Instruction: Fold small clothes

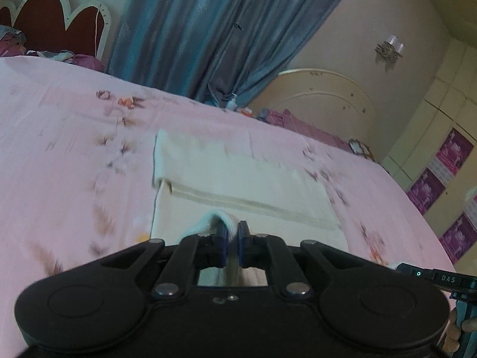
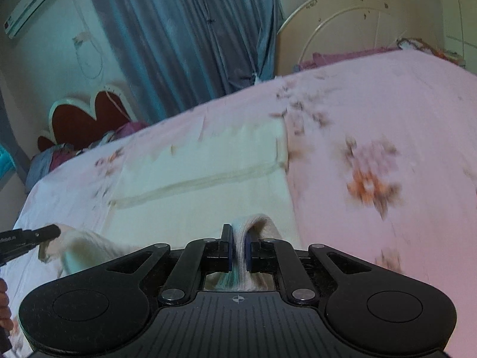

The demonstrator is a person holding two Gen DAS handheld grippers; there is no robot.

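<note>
A blue curtain point(image 1: 208, 29) hangs at the top of the frame beyond the pink floral bedsheet point(image 1: 59, 134). Low in the centre, the left gripper point(image 1: 232, 238) and right gripper point(image 2: 238, 244) each clench a ribbed edge of the soft cream garment point(image 1: 238, 173).

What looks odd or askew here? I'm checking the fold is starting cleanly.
Nothing stands out. The cream garment lies flat on the pink bedsheet; left gripper and right gripper each pinch its near edge.

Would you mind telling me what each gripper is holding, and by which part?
Both hold the cream cloth by its near edge: left gripper and right gripper each pinch a bunched bit of it.
</note>
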